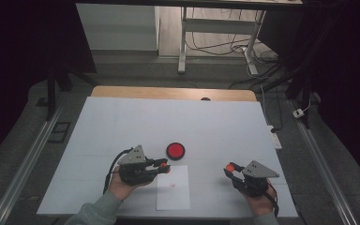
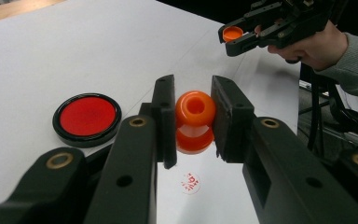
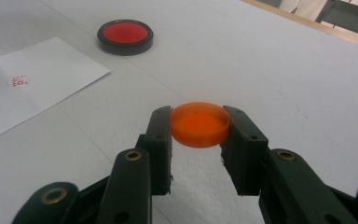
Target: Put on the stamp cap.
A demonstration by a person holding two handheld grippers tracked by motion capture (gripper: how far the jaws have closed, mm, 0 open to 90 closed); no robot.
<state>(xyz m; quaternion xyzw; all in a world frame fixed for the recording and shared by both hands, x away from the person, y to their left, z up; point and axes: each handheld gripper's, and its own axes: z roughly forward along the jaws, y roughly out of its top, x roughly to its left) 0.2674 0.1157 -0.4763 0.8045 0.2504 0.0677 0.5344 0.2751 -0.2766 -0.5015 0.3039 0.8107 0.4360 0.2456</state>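
Two orange pieces are clamped: the left hand-held gripper grips an orange stamp, poised over white paper. The right hand-held gripper pinches an orange cap; a red ink pad lies left of the left one.

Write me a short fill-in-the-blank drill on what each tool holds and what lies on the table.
1. The left tool is shut on an orange ____-shaped stamp.
2. The right tool grips a shallow round orange ____.
3. The red ink pad sits in a ____ case.
4. The white sheet of paper bears one red ____.

Missing words: spool; cap; black; stamp mark
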